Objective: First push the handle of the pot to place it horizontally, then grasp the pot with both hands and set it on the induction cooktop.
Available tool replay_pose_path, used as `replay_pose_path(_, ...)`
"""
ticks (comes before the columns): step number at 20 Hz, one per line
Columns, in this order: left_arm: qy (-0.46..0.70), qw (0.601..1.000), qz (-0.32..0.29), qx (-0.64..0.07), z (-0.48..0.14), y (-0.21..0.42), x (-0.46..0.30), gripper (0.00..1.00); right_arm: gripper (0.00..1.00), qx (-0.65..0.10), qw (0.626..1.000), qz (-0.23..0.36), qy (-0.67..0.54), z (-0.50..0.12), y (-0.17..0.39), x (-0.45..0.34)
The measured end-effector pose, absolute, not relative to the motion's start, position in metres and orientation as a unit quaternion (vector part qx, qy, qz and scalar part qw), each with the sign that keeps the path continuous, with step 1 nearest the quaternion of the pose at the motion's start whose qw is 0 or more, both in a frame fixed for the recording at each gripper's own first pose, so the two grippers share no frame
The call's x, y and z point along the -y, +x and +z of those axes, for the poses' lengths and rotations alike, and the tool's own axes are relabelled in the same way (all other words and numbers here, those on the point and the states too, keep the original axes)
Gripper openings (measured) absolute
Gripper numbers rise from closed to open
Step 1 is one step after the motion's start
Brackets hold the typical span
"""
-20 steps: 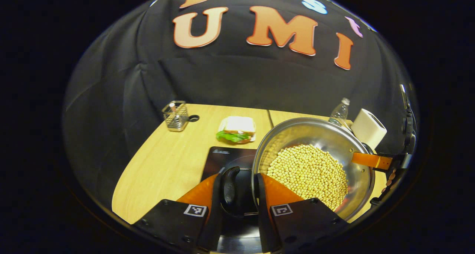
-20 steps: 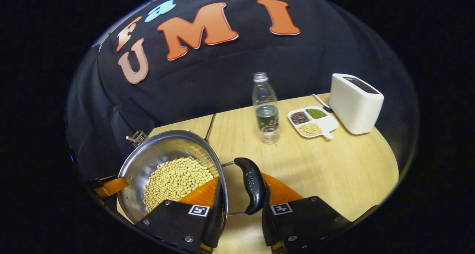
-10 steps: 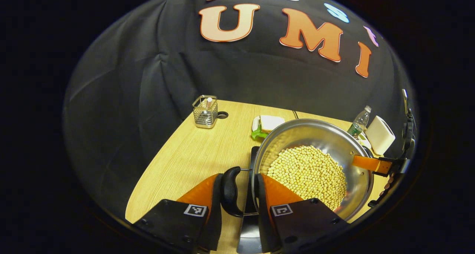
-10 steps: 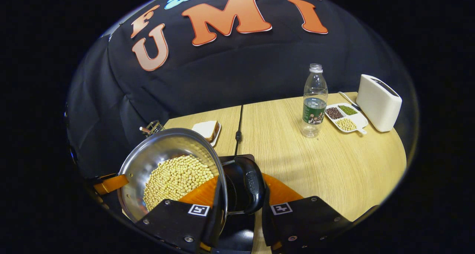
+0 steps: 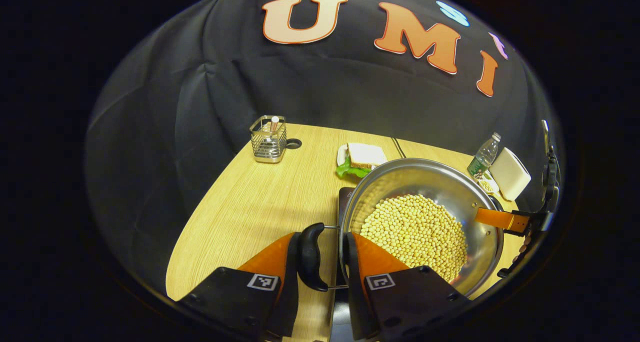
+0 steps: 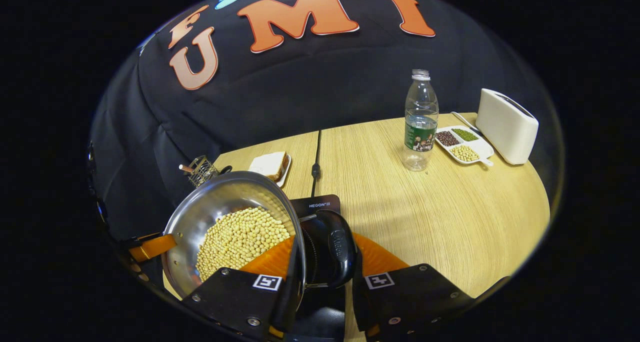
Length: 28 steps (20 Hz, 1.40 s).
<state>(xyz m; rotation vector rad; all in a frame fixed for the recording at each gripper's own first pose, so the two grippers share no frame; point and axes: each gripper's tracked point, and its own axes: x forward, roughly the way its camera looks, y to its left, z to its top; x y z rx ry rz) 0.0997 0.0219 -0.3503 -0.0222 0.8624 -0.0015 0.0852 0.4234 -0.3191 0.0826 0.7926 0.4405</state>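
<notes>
Left gripper (image 5: 322, 254) is closed on the black loop side handle (image 5: 311, 256) of the round stainless-steel pot (image 5: 440, 182), one finger on each face of the grip; right gripper (image 6: 322, 262) clamps the matching black handle (image 6: 337, 247) on the opposite side the same way. Its far end also shows across the pot in the left gripper view, at the rim. Opposed holds on both handles keep the pot level, which matters because it carries a deep layer of pale yellow soybeans (image 5: 415, 232) that would slide and spill with any tilt. Both handles stick out sideways from the rim, so the pushing step reads as done. Landmark: flat black glass induction cooktop (image 6: 317, 202). The pot hangs over it, covering most of the plate, with only the back edge visible beyond the rim; whether the base touches the glass I cannot tell. Judgement: transport nearly complete, lowering and release remain. Behind the cooktop on the light wooden surface (image 6: 425, 217) lies a sandwich on a white plate (image 5: 361, 158), so the pot should come straight down, not drift rearward.
</notes>
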Motion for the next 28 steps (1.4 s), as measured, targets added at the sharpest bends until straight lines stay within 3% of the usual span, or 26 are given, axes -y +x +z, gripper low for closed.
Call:
replay_pose_path(3, -0.007, 0.909, -0.006, -0.418, -0.349, 0.100, -0.024, 0.52, 0.44, -0.380, 0.900, 0.210, 0.034, -0.320, 0.089, -0.421)
replay_pose_path(5, -0.001, 0.908, -0.009, -0.418, -0.351, 0.101, -0.021, 0.57, 0.52, -0.384, 0.898, 0.214, 0.024, -0.324, 0.087, -0.417)
replay_pose_path(7, 0.008, 0.911, -0.003, -0.413, -0.351, 0.104, -0.018, 0.62, 0.53, -0.394, 0.892, 0.222, 0.025, -0.327, 0.083, -0.414)
replay_pose_path(10, 0.011, 0.927, 0.010, -0.375, -0.325, 0.111, -0.014, 0.69, 0.64, -0.350, 0.909, 0.223, 0.043, -0.293, 0.094, -0.406)
replay_pose_path(11, 0.020, 0.932, 0.015, -0.363, -0.312, 0.112, -0.014, 0.73, 0.73, -0.336, 0.914, 0.225, 0.043, -0.278, 0.095, -0.400)
replay_pose_path(13, 0.034, 0.942, 0.025, -0.332, -0.280, 0.114, -0.009, 0.98, 0.89, -0.303, 0.925, 0.227, 0.037, -0.248, 0.098, -0.385)
replay_pose_path(15, 0.033, 0.953, 0.022, -0.301, -0.241, 0.110, 0.005, 0.98, 0.94, -0.269, 0.936, 0.226, 0.033, -0.214, 0.098, -0.360)
replay_pose_path(22, 0.012, 0.991, 0.013, -0.136, -0.075, 0.086, 0.047, 1.00, 0.94, -0.137, 0.967, 0.211, 0.034, -0.074, 0.080, -0.256)
replay_pose_path(28, -0.037, 0.997, -0.028, -0.066, 0.026, 0.053, 0.080, 1.00, 0.94, -0.046, 0.985, 0.165, 0.028, 0.010, 0.060, -0.158)
